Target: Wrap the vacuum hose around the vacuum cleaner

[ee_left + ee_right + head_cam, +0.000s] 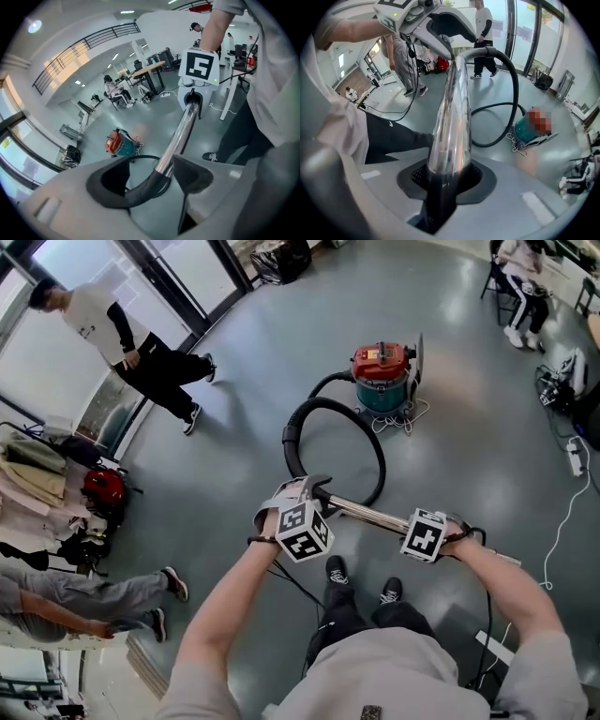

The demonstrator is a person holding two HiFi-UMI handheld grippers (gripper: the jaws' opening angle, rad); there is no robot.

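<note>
We hold the chrome wand [370, 514] at lower centre with both claws: our left gripper [309, 495] clamps its hose end, our right gripper [419, 526] the other. The black hose [292, 425] loops up to the vacuum cleaner [382, 379], upper centre.

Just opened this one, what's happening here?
A person stands holding the vacuum's metal wand up with both grippers. The left gripper is clamped near where the black hose joins the wand, the right gripper further along the tube. The hose curves in a loose loop back to the vacuum cleaner, which stands a little ahead. None of the hose is wrapped around it yet.
</note>
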